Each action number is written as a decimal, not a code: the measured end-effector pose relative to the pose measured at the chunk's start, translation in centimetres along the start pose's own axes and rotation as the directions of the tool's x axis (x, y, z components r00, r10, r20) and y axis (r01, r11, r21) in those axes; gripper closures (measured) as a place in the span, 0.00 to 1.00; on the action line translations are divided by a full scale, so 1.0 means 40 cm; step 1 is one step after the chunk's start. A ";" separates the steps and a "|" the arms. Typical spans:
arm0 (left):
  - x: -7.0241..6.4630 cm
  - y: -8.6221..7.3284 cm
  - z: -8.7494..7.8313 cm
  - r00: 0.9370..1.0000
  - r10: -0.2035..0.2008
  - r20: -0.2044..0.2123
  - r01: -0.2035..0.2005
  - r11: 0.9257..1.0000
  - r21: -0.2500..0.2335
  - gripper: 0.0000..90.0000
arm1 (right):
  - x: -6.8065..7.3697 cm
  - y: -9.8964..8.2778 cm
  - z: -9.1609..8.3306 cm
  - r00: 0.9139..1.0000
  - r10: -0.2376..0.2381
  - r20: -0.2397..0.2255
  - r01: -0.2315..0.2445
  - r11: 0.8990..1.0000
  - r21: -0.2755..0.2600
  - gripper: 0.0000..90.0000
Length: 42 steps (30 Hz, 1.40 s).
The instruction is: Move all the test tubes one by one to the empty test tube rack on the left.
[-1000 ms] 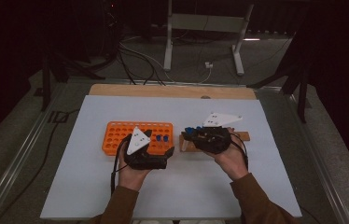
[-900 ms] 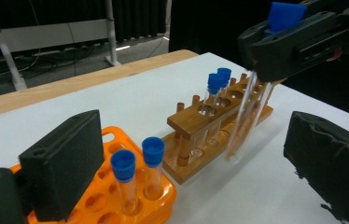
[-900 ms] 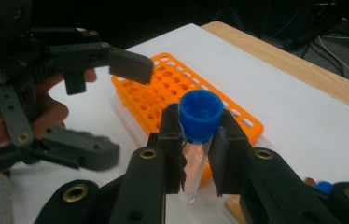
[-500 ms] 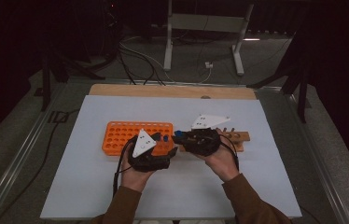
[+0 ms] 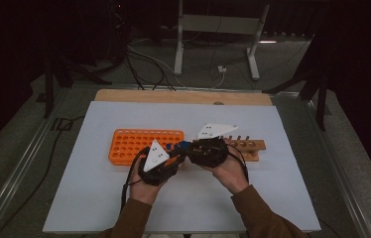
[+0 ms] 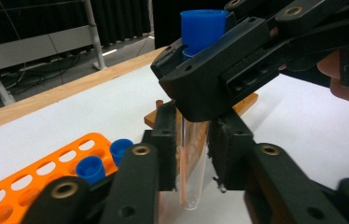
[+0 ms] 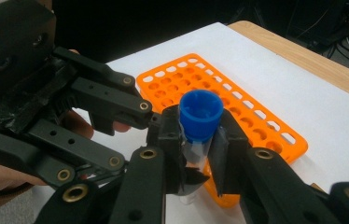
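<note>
A: What do my grippers hold?

B: My left gripper [image 6: 193, 154], jaws just closed, clamps the clear tube [image 6: 192, 163] low down. My right gripper [image 7: 196, 149] grips it under its blue cap [image 7: 201, 115]. The tube hangs upright above the white table [image 5: 124, 198], beside the orange rack [image 5: 134, 144].

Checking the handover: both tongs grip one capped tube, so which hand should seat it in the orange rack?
Left, probably: the left tongs clamp the tube low, beside the orange rack; the right tongs pinch under its blue cap.
</note>
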State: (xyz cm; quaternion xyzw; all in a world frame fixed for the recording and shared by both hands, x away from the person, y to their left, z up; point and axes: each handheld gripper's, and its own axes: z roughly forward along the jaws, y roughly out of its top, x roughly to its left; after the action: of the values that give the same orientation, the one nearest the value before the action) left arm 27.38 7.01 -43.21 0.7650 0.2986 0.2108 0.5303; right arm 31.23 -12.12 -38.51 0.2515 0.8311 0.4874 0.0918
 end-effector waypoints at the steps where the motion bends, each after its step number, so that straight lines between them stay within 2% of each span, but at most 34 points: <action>1: 0.000 0.000 0.000 1.000 0.001 0.001 -0.001 1.000 0.000 0.86 | 0.000 0.000 0.000 1.000 0.001 0.001 -0.001 1.000 0.000 0.86; 5: 0.001 -0.001 0.001 1.000 0.006 -0.003 -0.006 1.000 0.000 0.87 | -0.002 -0.001 0.001 1.000 0.004 -0.002 -0.004 1.000 -0.004 0.84; 10: 0.016 -0.004 0.000 1.000 0.000 -0.022 0.001 1.000 0.010 0.87 | -0.008 -0.001 -0.005 1.000 0.013 0.017 -0.013 1.000 -0.009 0.67; 16: 0.044 -0.012 -0.016 0.997 -0.037 -0.063 0.037 0.999 0.000 0.87 | -0.021 -0.004 -0.027 0.998 0.042 0.036 -0.040 0.999 -0.035 0.47; 20: 0.058 -0.012 -0.025 0.995 -0.052 -0.082 0.051 0.999 -0.013 0.87 | -0.024 -0.009 -0.037 0.996 0.035 0.079 -0.032 0.999 -0.042 0.36; 26: 0.073 -0.014 -0.033 0.994 -0.055 -0.098 0.053 0.998 -0.018 0.87 | -0.028 -0.026 -0.045 0.987 0.044 0.156 -0.036 0.998 -0.055 0.17; 31: 0.085 -0.016 -0.038 0.992 -0.057 -0.110 0.055 0.998 -0.025 0.87 | -0.041 -0.042 -0.062 0.981 0.058 0.185 -0.043 0.996 -0.081 0.05; 34: 0.092 -0.018 -0.038 0.991 -0.061 -0.115 0.058 0.998 -0.029 0.87 | -0.047 -0.053 -0.074 0.979 0.056 0.196 -0.040 0.996 -0.084 0.01; 42: 0.104 -0.023 -0.030 0.989 -0.062 -0.133 0.058 0.998 -0.031 0.87 | -0.064 -0.082 -0.112 0.967 0.061 0.247 -0.032 0.992 -0.121 0.00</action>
State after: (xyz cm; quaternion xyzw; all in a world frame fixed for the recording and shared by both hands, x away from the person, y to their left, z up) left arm 29.44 10.89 -43.63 0.7325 0.3536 0.2499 0.5254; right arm 30.54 -18.16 -39.27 0.3247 0.7771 0.5012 0.1989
